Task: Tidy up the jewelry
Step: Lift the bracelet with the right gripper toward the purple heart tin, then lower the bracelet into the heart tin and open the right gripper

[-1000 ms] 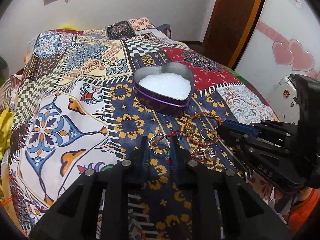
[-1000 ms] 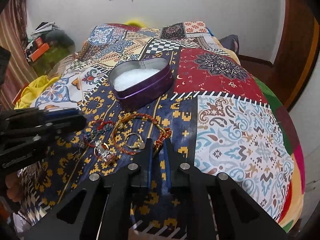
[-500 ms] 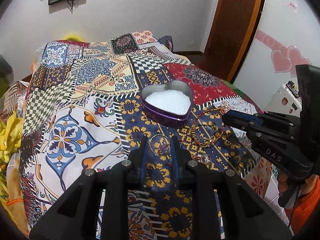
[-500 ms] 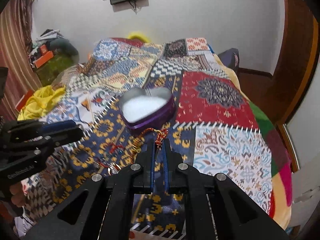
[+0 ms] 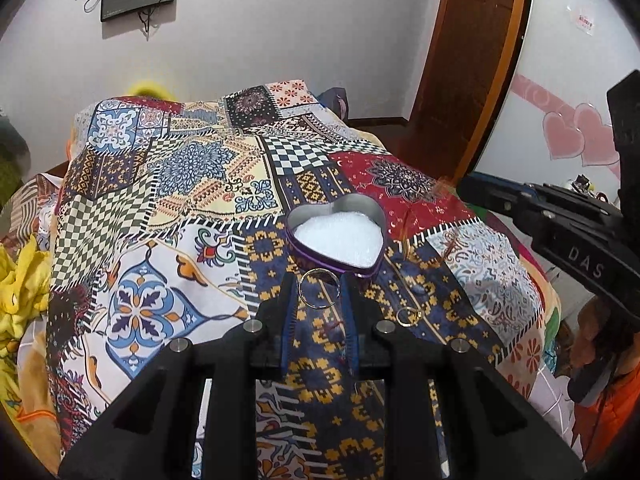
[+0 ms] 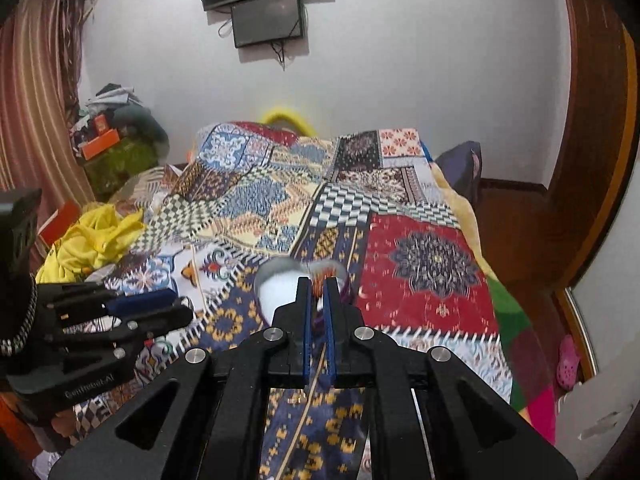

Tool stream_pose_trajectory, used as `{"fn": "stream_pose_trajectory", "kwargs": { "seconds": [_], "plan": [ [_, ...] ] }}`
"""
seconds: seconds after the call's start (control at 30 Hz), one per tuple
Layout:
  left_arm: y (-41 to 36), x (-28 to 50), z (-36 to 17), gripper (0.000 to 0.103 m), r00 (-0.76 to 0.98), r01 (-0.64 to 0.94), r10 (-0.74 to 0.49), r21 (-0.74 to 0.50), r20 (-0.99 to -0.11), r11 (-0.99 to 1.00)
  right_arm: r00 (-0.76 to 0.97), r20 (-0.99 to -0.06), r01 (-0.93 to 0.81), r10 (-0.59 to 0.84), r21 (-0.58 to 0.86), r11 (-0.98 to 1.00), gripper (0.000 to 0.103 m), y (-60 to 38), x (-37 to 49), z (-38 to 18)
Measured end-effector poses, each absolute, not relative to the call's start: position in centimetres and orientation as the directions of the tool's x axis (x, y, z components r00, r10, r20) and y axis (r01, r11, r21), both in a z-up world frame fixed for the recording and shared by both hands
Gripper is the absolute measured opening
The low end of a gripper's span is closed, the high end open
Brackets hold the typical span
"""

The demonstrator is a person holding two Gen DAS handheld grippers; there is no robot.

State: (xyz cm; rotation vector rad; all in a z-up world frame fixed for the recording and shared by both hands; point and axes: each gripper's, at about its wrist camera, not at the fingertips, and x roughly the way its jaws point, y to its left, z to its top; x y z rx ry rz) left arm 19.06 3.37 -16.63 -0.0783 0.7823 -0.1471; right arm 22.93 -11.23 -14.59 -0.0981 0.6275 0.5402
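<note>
My left fingers [image 5: 319, 286] pinch a gold ring [image 5: 319, 289] just short of the heart tin [image 5: 337, 236] on the bed, while my right fingers [image 6: 316, 288] clamp a braided bracelet [image 6: 320, 274] above its padding, ready for dropping in.

You face a bed [image 6: 400, 264] under a patchwork spread, a white wall [image 6: 400, 60] with a dark screen [image 6: 267, 20] behind it, a wooden door [image 5: 472, 60] to your right and striped curtains [image 6: 36, 92] to your left.
</note>
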Motion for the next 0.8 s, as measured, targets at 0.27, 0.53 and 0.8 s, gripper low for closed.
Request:
{"fn": "stream_pose_trajectory", "kwargs": {
  "seconds": [0.27,0.53,0.8],
  "plan": [
    [3.6,20.5,-16.7,0.02,0.705,0.097,-0.161,-0.131,-0.691,0.987,0.665,-0.583,-0.531,0.467,0.07,0.844,0.005,-10.3,24.6,-14.9],
    [3.8,21.0,-17.9,0.02,0.685,0.098,-0.174,-0.147,-0.707,0.984,0.578,-0.699,-0.461,0.421,0.145,0.875,0.044,-12.8,26.2,-18.4],
    [3.8,21.0,-18.8,0.02,0.669,0.093,-0.174,-0.151,-0.722,0.984,0.491,-0.753,-0.529,0.438,0.142,0.837,0.049,-11.7,25.7,-21.4]
  ]
}}
